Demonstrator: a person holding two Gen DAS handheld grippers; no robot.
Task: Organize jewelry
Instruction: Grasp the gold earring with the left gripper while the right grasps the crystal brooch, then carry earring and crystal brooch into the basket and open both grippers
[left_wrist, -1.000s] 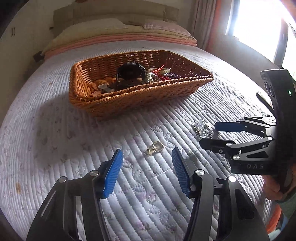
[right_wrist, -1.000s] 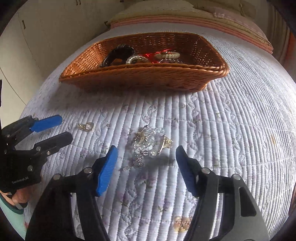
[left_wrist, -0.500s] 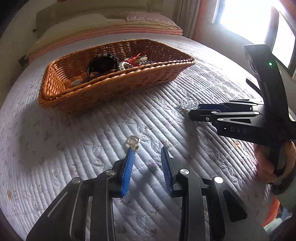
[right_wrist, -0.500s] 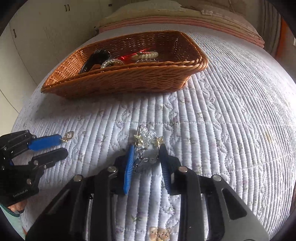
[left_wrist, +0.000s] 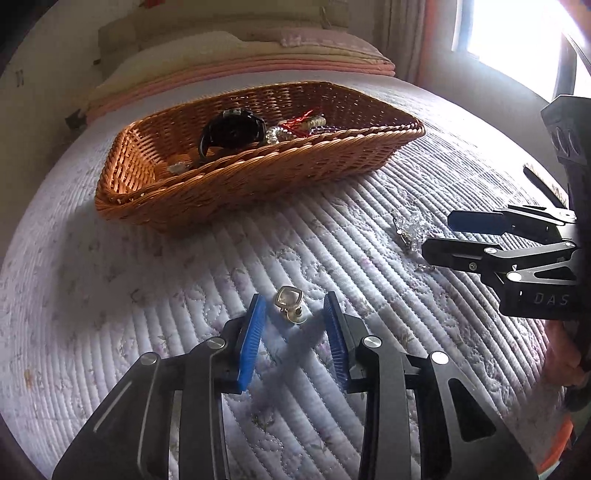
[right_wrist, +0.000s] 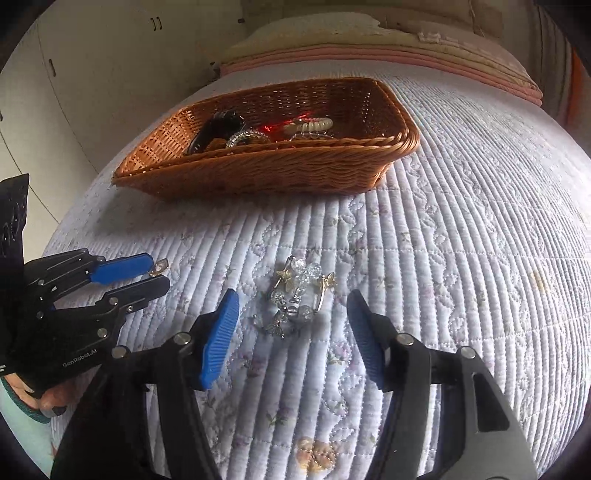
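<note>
A small gold heart-shaped earring (left_wrist: 290, 302) lies on the quilted white bed (left_wrist: 184, 295) between the left tool (left_wrist: 295, 321), its jaws opening, apparently untouched. The clear beaded bracelet (right_wrist: 295, 295) (gold butterflies) lies between the right tool (right_wrist: 293, 328), opening too. A woven wicker basket (right_wrist: 277, 170) sits beyond.

Orange-brown woven basket (left_wrist: 258, 184), pale floral quilt (right_wrist: 461, 258) (ribbed stitching), gold earring (left_wrist: 290, 301)

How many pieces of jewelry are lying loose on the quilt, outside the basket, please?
2: a small gold earring between the left tool's fingers, and a crystal bead piece between the right tool's.
</note>
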